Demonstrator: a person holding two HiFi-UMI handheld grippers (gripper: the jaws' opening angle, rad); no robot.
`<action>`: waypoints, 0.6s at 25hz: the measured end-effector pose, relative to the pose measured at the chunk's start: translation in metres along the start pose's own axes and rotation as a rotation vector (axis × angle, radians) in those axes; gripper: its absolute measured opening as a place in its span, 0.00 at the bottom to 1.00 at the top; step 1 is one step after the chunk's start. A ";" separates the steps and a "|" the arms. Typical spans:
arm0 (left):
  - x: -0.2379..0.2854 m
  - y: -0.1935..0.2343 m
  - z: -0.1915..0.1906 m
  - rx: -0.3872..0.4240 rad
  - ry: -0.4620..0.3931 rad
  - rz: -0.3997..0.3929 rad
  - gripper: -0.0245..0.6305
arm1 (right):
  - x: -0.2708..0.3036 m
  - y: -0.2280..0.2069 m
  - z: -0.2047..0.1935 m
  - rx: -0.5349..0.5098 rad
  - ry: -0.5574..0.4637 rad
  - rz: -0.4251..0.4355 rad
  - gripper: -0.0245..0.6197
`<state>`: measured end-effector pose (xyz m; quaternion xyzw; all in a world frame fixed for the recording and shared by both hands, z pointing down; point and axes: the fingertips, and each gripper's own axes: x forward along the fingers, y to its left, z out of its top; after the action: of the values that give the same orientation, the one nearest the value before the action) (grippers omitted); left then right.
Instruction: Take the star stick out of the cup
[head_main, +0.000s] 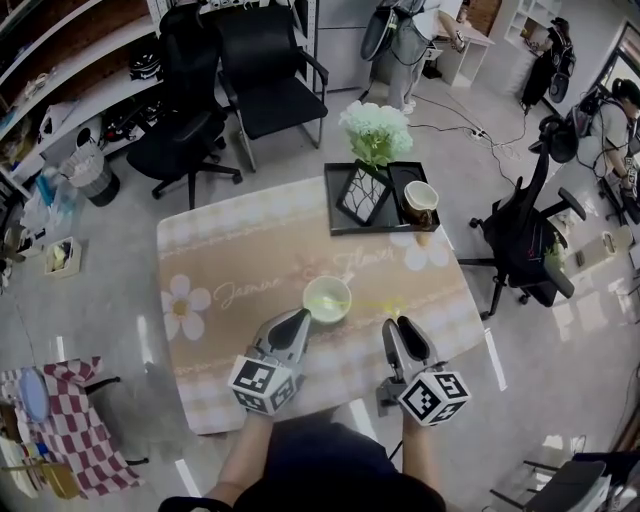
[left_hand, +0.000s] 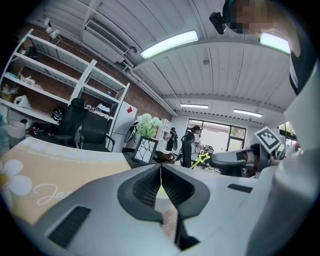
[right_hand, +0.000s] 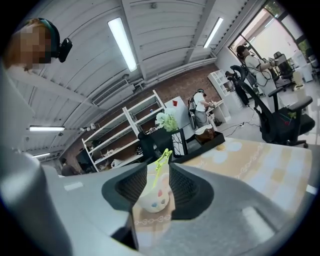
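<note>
Pinching the cup (head_main: 327, 298) rim with the left gripper (head_main: 303, 316), mid-frame. Holding the right gripper (head_main: 396, 323) spread, with the star stick (right_hand: 161, 165) between its jaws, ungripped.

In the head view the star stick (head_main: 380, 303) is only a faint, blurred streak beside the cup (head_main: 327, 298). In its own view the left gripper (left_hand: 161, 169) hides nearly all of the cup behind its closed fingers (left_hand: 142, 187); whether they touch its rim cannot be told. The person's torso (head_main: 330, 465) covers part of the near edge of the counter (head_main: 220, 270). Items on the shelves (head_main: 60, 70) are too small to tell.
</note>
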<state>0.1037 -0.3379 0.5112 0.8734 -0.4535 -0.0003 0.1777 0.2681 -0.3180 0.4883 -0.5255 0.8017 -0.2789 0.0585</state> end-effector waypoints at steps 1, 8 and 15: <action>0.000 0.002 -0.001 -0.003 -0.001 0.006 0.05 | 0.003 0.000 0.000 0.001 0.004 0.004 0.25; 0.004 0.014 -0.002 -0.021 0.004 0.030 0.05 | 0.024 0.000 -0.001 0.001 0.041 0.031 0.25; 0.012 0.019 -0.007 -0.029 0.015 0.038 0.05 | 0.035 -0.005 0.001 0.005 0.038 0.037 0.25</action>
<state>0.0963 -0.3551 0.5253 0.8620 -0.4684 0.0029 0.1937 0.2572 -0.3502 0.4975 -0.5048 0.8116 -0.2899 0.0499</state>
